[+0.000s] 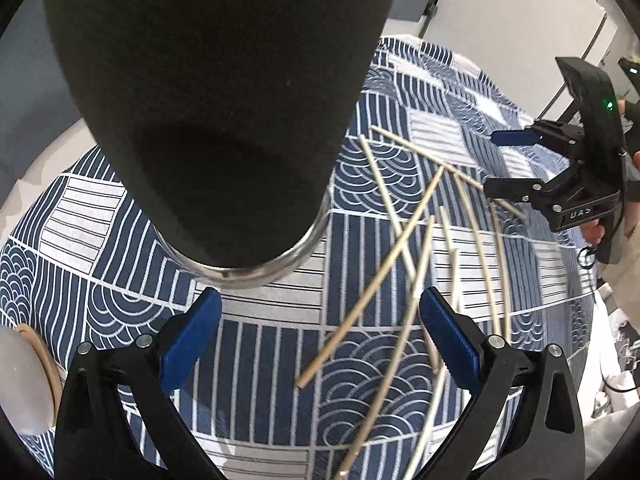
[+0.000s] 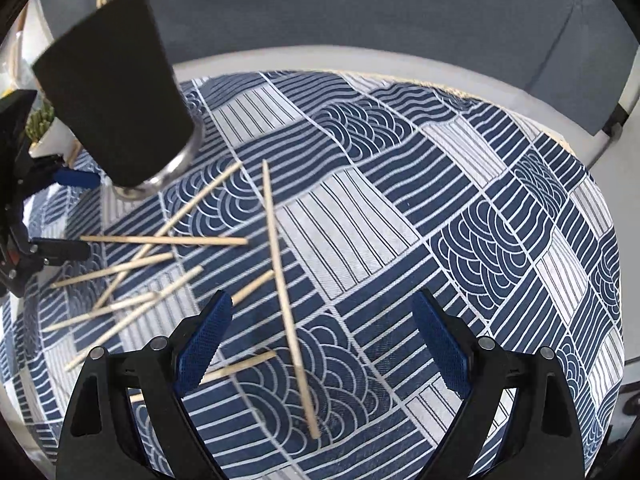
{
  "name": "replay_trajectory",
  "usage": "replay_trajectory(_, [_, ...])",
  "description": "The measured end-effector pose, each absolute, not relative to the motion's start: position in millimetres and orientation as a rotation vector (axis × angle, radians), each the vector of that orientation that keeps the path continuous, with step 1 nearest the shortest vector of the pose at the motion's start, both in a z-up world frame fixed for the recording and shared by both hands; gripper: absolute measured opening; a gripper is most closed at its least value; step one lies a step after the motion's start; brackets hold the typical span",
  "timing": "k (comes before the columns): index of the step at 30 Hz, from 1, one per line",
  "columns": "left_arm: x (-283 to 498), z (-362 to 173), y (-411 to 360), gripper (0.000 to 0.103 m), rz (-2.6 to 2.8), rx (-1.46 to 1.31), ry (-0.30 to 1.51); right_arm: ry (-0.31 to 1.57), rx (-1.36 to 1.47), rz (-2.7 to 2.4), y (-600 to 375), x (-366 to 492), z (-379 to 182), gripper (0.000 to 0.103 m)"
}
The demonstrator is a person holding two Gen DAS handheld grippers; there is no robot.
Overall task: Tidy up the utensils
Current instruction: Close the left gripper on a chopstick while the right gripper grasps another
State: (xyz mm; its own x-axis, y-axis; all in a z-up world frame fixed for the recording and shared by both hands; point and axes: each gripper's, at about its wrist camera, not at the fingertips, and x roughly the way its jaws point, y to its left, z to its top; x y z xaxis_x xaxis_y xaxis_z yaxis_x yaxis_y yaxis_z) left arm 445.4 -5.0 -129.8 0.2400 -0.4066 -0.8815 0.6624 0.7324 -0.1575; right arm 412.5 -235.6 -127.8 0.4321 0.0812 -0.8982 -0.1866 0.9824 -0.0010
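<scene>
Chopsticks (image 2: 276, 240): loose wooden sticks, pale, lying scattered and crossed over one another on a tablecloth (image 2: 400, 220). In the right wrist view one long stick runs from near the cloth's middle down toward the camera, ending between the two fingers; shorter ones fan out to the left of it, and one passes beneath the left finger. In the left wrist view the same scatter (image 1: 404, 240) lies ahead and to the right, several sticks crossing near the right finger.

Right gripper (image 2: 334, 340): black frame, blue ribbed pads, jaws spread wide, holding nothing, poised over the cloth. In the left wrist view it appears at the far right edge (image 1: 508, 162), held by a person's hand (image 1: 628, 128), jaws apart over the far ends of the sticks.

Left gripper (image 1: 320, 332): same build, jaws spread wide, empty, poised above the cloth. Seen in the right wrist view at the left edge (image 2: 68, 216), fingers apart.

Tablecloth: navy and white, patchwork of stripes and concentric arcs, covering a round table.

Cup (image 1: 208, 120): dark sleeve, shiny metal base rim, standing on the cloth just ahead of the left gripper; in the right wrist view (image 2: 116, 92) it stands beyond the sticks at upper left.

Small green plant (image 2: 40, 120) in a white pot: behind the cup, far left.
</scene>
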Motion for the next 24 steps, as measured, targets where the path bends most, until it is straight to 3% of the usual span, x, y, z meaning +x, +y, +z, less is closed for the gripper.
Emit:
replay_trajectory(13, [453,-144,-25,0.097,-0.67,0.439,1.092,1.177,-0.133,0.124,-238,424,-146,0.085])
replay_trajectory(17, [453,-142,-23,0.086,-0.642,0.417,1.086,1.191,-0.108,0.159,-235,427,-143,0.062])
replay_trajectory(19, [452,-139,-20,0.074,-0.63,0.399,1.08,1.188,-0.121,0.181,-230,425,-141,0.048])
replay_trajectory(21, [451,-137,-18,0.056,-0.627,0.39,1.077,1.188,-0.132,0.193,-225,423,-139,0.025])
replay_trajectory(22, [449,-136,-18,0.053,-0.628,0.39,1.078,1.188,-0.136,0.195,-224,423,-139,0.022])
replay_trajectory(24, [446,-135,-22,0.038,-0.639,0.398,1.077,1.186,-0.158,0.193,-219,421,-138,0.013])
